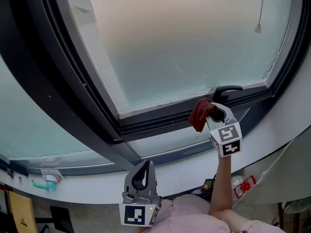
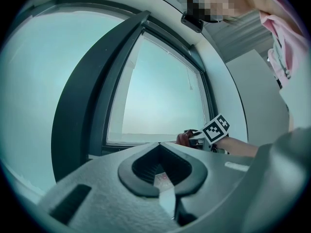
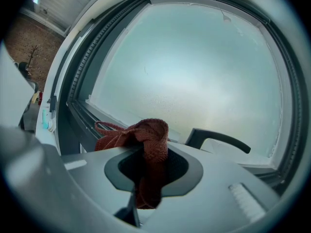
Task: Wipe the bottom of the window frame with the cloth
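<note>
Head view, centre right: right gripper [image 1: 214,112], jaws clamped on a dark red cloth [image 1: 198,114], a bunch of which sticks out past the jaw tips and hangs against or just above the bottom of the window frame [image 1: 160,121]; contact cannot be confirmed from this angle. Black window handle [image 1: 227,90] just beside the cloth, to its upper right. Bottom centre: left gripper [image 1: 143,171], jaws together with nothing between them, held low and well apart from the frame, idle. Right gripper view: cloth pinched at mid-length, a knot-like fold above the jaws and a loose loop trailing left toward the frame channels. Step in hand, as judged: pressing the cloth onto the bottom rail and drawing it along. Done well, the protruding bunch, not the hard jaw tips, should bear on the rail; the stroke should follow the dark grooves leftward, away from the handle, where the loop could snag. Not determinable: any dirt on the rail; the far left run of the frame, cut off in the gripper views; a small teal item [image 1: 43,184] at lower left, too small to identify.
</note>
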A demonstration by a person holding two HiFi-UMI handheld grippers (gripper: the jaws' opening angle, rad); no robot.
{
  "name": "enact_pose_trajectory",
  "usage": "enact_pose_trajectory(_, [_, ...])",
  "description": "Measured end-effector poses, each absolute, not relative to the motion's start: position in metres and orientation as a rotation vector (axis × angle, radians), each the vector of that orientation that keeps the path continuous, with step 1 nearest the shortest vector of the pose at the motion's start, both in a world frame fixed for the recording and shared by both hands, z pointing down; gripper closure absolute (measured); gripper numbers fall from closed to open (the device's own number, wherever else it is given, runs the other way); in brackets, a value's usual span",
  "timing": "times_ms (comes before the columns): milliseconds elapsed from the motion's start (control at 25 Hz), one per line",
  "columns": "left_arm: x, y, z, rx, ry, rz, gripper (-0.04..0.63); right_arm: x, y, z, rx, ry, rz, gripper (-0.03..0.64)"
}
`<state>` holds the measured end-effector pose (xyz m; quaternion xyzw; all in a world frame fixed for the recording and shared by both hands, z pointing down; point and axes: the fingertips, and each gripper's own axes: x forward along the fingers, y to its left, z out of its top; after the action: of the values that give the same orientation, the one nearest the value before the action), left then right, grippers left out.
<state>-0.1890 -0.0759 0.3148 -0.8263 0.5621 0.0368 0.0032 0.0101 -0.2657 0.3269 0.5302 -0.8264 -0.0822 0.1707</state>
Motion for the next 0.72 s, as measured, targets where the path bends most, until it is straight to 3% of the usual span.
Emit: enact_pose_trajectory(720, [-0.200,-0.065,0.310,-2.568,1.784,0.135,0.598,-0.002,-0.254,0.319,1.544,-2.186,-0.443,0.551])
